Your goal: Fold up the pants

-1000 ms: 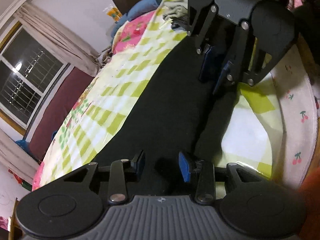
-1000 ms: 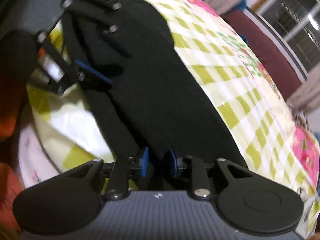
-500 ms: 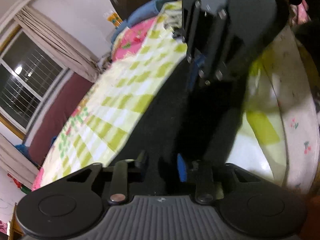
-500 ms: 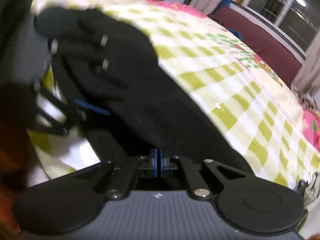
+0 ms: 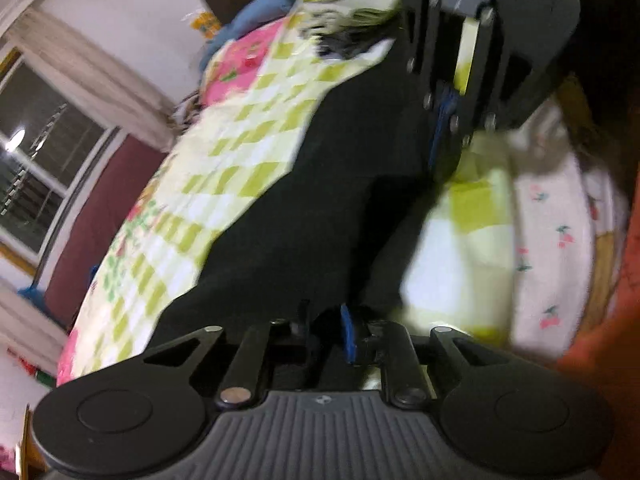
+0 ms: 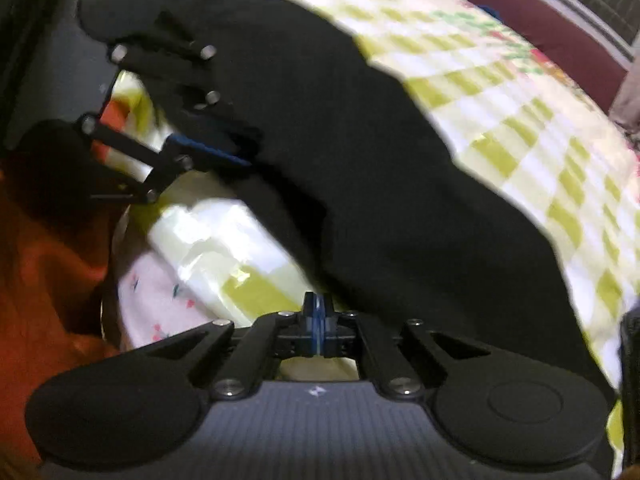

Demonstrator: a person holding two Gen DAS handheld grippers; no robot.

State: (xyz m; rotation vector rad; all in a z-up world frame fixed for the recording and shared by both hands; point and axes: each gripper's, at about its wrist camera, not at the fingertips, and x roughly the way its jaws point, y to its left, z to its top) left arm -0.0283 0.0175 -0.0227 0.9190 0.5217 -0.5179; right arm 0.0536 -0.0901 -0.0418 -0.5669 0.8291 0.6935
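Observation:
Black pants (image 5: 320, 200) lie lengthwise on a green-and-white checked bed sheet (image 5: 224, 168). In the left wrist view my left gripper (image 5: 326, 320) is low in the frame. Its jaws are closing, with a bunch of black cloth pressed between the pads. My right gripper (image 5: 442, 128) hangs at the far end of the pants, its blue pads pinching the cloth. The right wrist view shows my right gripper (image 6: 318, 314) shut, the edge of the pants (image 6: 360, 168) running down into its pads. Beyond it my left gripper (image 6: 208, 136) holds cloth draped over its blue pad.
A white cover with a cherry print (image 5: 552, 220) hangs over the bed's near edge. An orange sleeve (image 6: 44, 280) shows beside it. A window (image 5: 28, 184) and a maroon panel (image 5: 100, 216) stand behind the bed. Crumpled cloth (image 5: 348, 28) lies at the bed's far end.
My right gripper went from open to shut on the pants' edge, then rolled and rose a little. My left gripper's jaws drew closer around the cloth. The pants' near edge has lifted.

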